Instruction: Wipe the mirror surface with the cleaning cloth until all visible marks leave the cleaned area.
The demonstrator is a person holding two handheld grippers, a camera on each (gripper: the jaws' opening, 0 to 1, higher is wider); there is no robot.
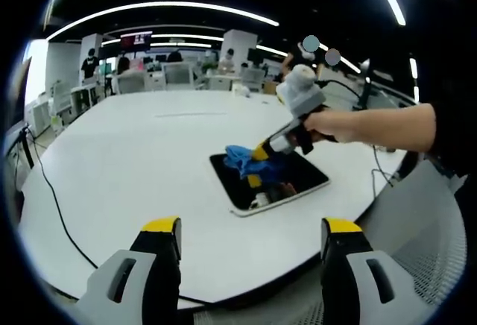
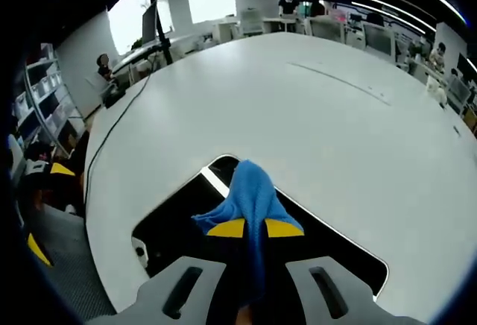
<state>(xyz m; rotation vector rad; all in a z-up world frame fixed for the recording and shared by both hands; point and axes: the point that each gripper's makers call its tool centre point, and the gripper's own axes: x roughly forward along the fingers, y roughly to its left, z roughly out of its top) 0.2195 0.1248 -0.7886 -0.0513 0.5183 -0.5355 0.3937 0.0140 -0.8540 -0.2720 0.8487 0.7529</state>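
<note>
Currently left gripper hovers low over near edge of white table, jaws spread wide, nothing between them. Black cable trails across table at left. Mirror lies flat mid-table, dark reflective face up, pale rim. Blue cleaning cloth sits on mirror's far part, pinched by right gripper, person's hand behind it. Right gripper view: right gripper clamped on cleaning cloth, cloth pressed onto mirror, table beyond.
</note>
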